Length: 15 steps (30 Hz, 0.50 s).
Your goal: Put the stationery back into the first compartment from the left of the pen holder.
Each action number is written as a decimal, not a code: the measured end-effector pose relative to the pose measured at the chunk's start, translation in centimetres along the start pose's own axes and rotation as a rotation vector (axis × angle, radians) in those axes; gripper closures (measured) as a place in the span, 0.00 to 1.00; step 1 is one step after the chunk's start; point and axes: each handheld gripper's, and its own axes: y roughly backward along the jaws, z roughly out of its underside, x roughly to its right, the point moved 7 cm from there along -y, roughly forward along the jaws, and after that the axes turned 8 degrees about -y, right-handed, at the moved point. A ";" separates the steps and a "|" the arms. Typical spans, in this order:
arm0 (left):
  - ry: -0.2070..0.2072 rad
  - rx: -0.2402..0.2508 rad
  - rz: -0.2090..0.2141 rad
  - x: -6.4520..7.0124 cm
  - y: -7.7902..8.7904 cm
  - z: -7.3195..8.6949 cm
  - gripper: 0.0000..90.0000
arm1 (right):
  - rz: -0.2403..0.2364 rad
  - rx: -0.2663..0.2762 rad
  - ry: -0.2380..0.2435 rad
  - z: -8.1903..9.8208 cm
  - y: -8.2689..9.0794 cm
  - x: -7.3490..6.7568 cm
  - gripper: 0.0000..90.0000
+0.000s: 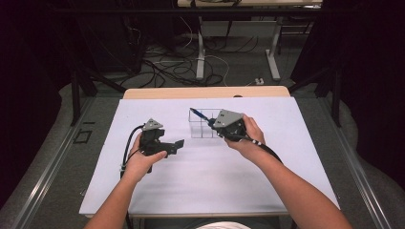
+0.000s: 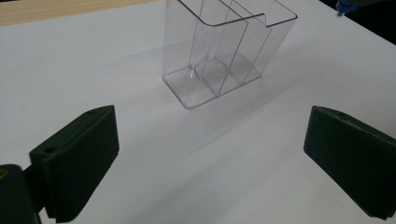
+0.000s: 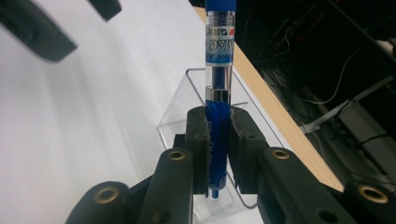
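Two grippers work over what we see as a white table (image 1: pixel 205 171), largest thing in the high view. On it stands a clear divided holder (image 2: pixel 224 51), upright, toward the far edge. We see the right gripper (image 3: pixel 218 149) with its jaws closed tight on a blue pen (image 3: pixel 218 84); the pen sticks out past the jaws above the holder's rim. We see the left gripper (image 2: pixel 210 158) low over bare table with its jaws spread wide, nothing between them, the holder near and straight ahead of it.
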 end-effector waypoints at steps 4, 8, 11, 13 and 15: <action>-0.003 -0.001 -0.003 -0.1 0.0 0.0 0.01 | -0.023 0.025 -0.094 -0.8 -0.4 0.7 0.89; 0.003 0.008 -0.021 -0.2 0.0 0.1 0.00 | -0.053 0.053 -0.169 -1.6 -0.9 1.2 0.89; 0.001 0.017 -0.034 -0.4 0.0 0.1 0.00 | -0.069 0.070 -0.219 -2.0 -1.3 1.4 0.89; 0.001 0.006 -0.031 -0.5 0.1 0.1 0.00 | -0.080 0.084 -0.252 -2.4 -1.6 1.5 0.89; 0.001 0.018 -0.043 -0.5 0.0 0.1 0.00 | -0.086 0.093 -0.269 -2.7 -2.0 1.5 0.89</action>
